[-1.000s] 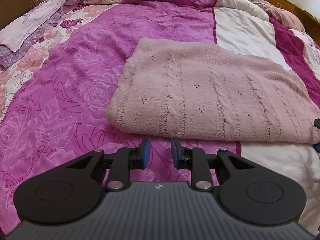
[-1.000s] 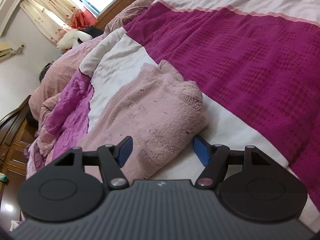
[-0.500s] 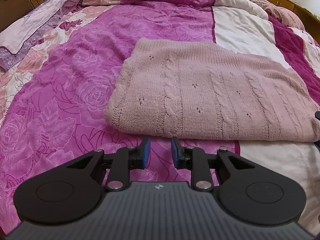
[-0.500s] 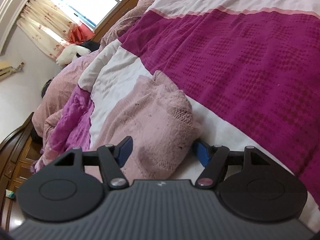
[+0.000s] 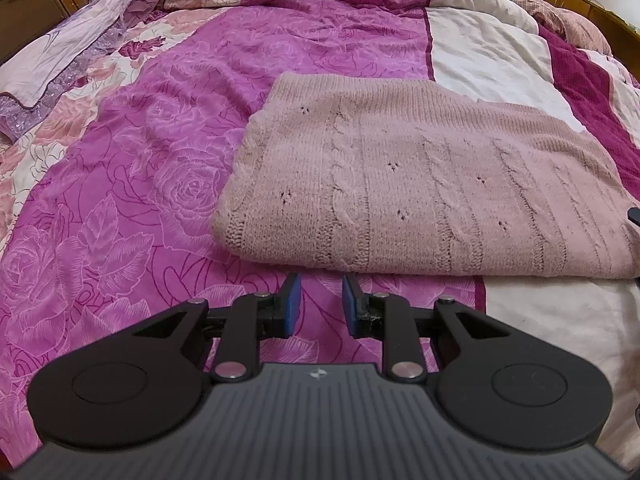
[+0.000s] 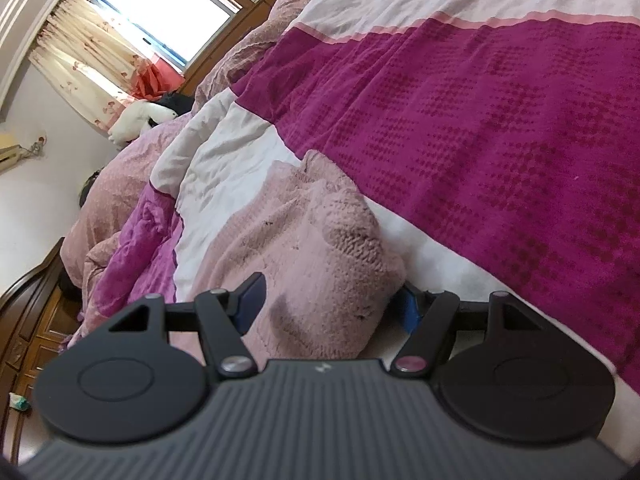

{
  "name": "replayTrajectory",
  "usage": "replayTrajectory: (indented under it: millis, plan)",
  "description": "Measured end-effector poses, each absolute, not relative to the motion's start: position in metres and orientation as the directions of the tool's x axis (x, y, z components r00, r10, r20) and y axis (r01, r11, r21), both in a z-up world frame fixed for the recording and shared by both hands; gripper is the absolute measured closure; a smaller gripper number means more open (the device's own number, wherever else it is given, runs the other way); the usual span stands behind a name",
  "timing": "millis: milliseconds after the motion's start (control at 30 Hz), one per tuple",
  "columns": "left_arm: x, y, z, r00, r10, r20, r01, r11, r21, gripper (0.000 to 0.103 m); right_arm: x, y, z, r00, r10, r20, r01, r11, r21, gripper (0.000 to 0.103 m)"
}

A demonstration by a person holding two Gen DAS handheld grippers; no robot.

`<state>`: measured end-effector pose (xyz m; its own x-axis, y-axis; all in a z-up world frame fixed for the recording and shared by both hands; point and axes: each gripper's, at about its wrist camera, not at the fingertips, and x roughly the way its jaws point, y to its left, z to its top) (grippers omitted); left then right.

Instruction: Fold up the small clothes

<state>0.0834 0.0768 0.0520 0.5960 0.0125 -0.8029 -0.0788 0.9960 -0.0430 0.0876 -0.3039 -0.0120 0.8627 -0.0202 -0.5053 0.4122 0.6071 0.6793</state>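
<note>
Compared with a second ago, the folded pink knit sweater (image 5: pixel 420 184) lies in the same place on the bedspread (image 5: pixel 140 168): flat, cable ribs running toward me, its near edge straddling the seam between the magenta rose print and the cream panel.

My left gripper (image 5: pixel 319 300) has kept its station just short of that near edge, over the rose print. Fingers stand a little apart, blue pads facing each other with only bedspread between them; nothing pinched, not touching the sweater. The gap matches the earlier left-wrist frames.

My right gripper (image 6: pixel 330 300) shows the change. Its view has rolled since a second ago: the window (image 6: pixel 168 12) and curtain (image 6: pixel 84 68) now sit higher and more tilted, and the bunched end of the sweater (image 6: pixel 320 264) fills more of the space between my fingers. Fingers are spread wide, one pad on each side of that bunched end. The left pad stands clear of the knit; I cannot tell whether the right pad touches it. No grip closed yet.
</note>
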Motion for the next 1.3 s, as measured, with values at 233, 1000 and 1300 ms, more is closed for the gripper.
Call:
replayTrajectory:
  millis: [233,1000,1300]
  plan:
    - [0.084,0.079,0.050,0.593,0.017,-0.805,-0.087,0.995,-0.043,0.074,0.098,-0.309,-0.015,0.872,-0.044,-0.488,0.419,0.584,0.696,0.034]
    - [0.073,0.123,0.066,0.629,0.061,-0.775,-0.161,0.985,-0.054,0.074,0.137,-0.239,0.083,0.939,0.115,-0.325,0.101,0.809,0.579,0.075]
    - [0.069,0.151,0.063,0.627,0.085,-0.774,-0.224,0.972,-0.075,0.074,0.159,-0.135,0.103,0.900,0.308,-0.309,-0.097,0.831,0.548,0.075]
